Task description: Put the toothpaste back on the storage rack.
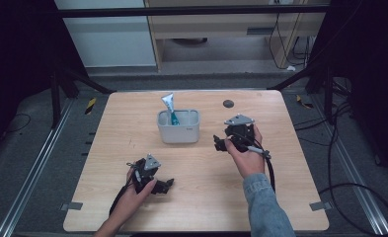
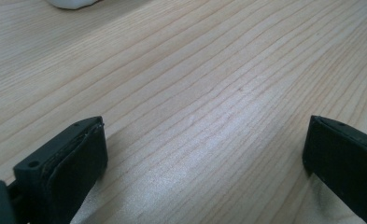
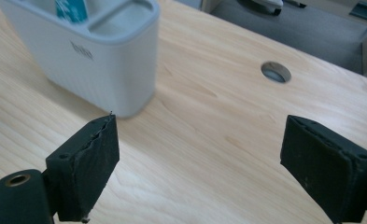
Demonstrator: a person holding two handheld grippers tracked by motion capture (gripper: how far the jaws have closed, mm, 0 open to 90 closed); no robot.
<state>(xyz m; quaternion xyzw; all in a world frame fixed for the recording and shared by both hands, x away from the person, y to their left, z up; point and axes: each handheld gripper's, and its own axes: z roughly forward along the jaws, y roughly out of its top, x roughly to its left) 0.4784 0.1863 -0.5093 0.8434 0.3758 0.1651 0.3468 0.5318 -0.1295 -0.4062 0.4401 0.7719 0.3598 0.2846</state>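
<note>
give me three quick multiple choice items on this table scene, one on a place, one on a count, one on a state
1. Where does the blue-and-white toothpaste tube stand?
A. in the white plastic holder's left compartment
B. flat on the wooden table
C. in the right gripper

2. How many compartments does the holder have?
A. one
B. two
C. four

3. How are the left gripper's jaws?
A. shut on the tube
B. shut empty
C. open, empty

Key: 1 A, the tube rises from the left compartment; 2 B, one divider splits it; 3 C, bare wood shows between the jaws.

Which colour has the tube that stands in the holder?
White and teal tube, clearest in the high view.
</note>
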